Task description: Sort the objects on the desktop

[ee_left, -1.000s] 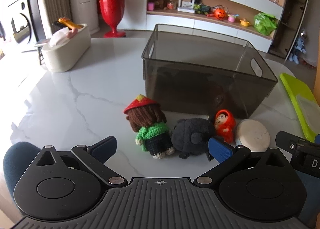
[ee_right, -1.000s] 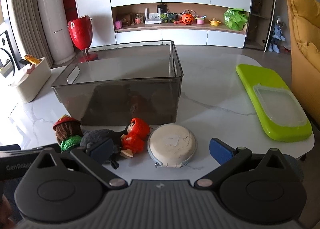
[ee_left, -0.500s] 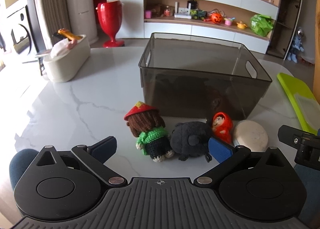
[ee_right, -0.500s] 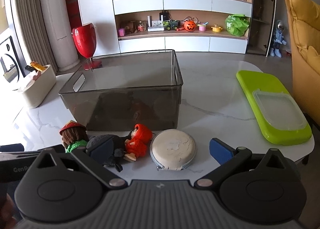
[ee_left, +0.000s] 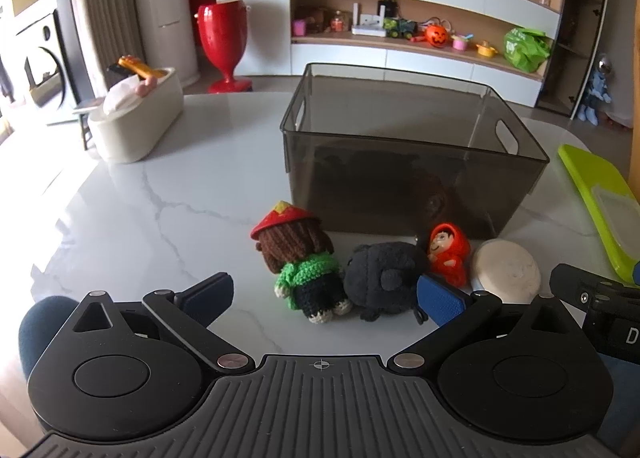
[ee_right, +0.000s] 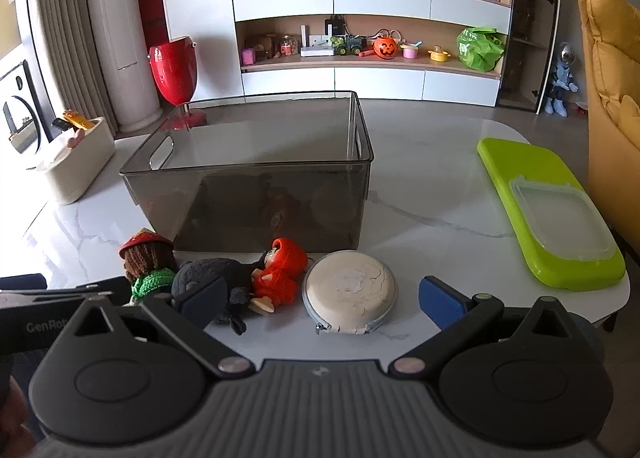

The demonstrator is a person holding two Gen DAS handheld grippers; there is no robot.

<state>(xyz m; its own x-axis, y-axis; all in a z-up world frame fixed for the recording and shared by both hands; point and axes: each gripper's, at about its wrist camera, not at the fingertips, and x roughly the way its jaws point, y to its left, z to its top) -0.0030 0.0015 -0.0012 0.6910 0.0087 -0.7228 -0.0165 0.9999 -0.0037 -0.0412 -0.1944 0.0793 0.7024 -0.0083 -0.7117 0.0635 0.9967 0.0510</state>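
Note:
A row of small things lies in front of a smoky see-through bin point(ee_left: 400, 129) point(ee_right: 248, 177): a crocheted doll point(ee_left: 304, 262) point(ee_right: 148, 266) with a red hat and green top, a dark grey plush point(ee_left: 384, 278) point(ee_right: 216, 282), an orange-red hooded figurine point(ee_left: 448, 254) point(ee_right: 280, 270), and a round cream pouch point(ee_left: 506, 272) point(ee_right: 350, 292). Dim shapes show inside the bin. My left gripper point(ee_left: 324, 294) is open just short of the doll and plush. Near the round pouch, my right gripper point(ee_right: 320, 298) also stands open. Neither holds anything.
A white tub point(ee_left: 136, 117) point(ee_right: 76, 161) with odds and ends stands at the table's far left. A lime-green lid with a clear container point(ee_right: 552, 209) point(ee_left: 600, 201) lies at the right. The marble table edge is near the right gripper. A yellow sofa point(ee_right: 612, 57) stands beyond.
Both views have drawn back and tilted up slightly, so the toys and bin sit lower and a bit smaller. The toys have not moved; both grippers stayed open.

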